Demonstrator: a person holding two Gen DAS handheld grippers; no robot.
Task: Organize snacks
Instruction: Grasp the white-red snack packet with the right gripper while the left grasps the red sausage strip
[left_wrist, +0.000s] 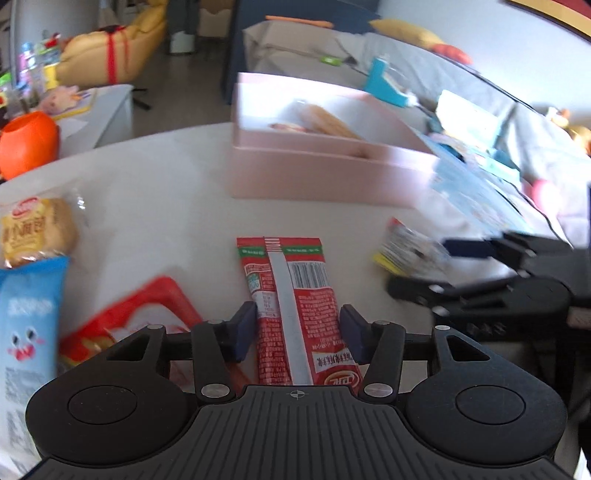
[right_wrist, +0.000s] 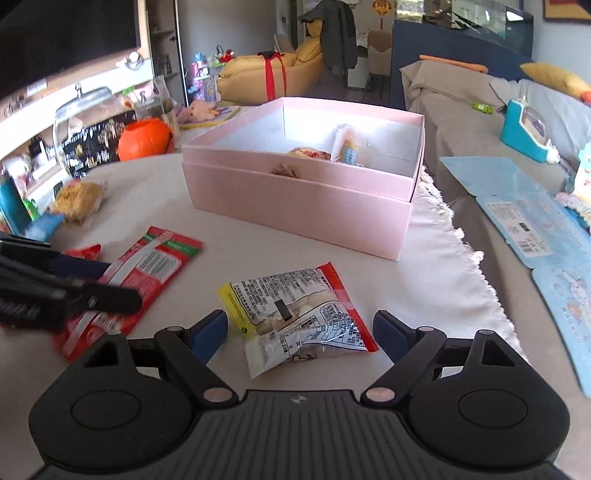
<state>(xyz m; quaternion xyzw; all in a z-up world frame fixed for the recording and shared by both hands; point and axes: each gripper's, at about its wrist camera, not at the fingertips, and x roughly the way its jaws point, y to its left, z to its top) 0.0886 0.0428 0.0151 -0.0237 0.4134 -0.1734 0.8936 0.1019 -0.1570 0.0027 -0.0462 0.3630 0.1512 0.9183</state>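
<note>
The surface (right_wrist: 155, 192) is pale and round-edged, with a white fringed cloth (right_wrist: 461, 266) over its right side. At the far side stands an open pink box (right_wrist: 295, 206), the largest of the task's things; a few wrapped snacks (right_wrist: 343, 147) lie at its bottom.

Nearer, loose snacks are spread about. A blue packet (left_wrist: 26, 314) lies at the left edge in the left wrist view, with a wrapped bun (left_wrist: 37, 229) just beyond it and a red-and-white pack (left_wrist: 136, 314) beside it. A long red sachet (left_wrist: 295, 306) lies flat in the middle, seam and barcode side up. To its right lies a clear printed packet (right_wrist: 295, 314) with red and yellow edges, print side up.

The left tool (left_wrist: 298, 328) is down over the red sachet, its jaws set wide with a blue pad on each side of the sachet. The left pad (left_wrist: 245, 325) seems to touch the sachet's edge, while the right one stands a little off it; the sachet rests on the surface and is not gripped.

The right tool (right_wrist: 301, 332) hovers over the clear packet with its jaws wide apart, a pad well clear on each side, so it holds nothing. Each tool shows at the edge of the other's view, blurred.
</note>
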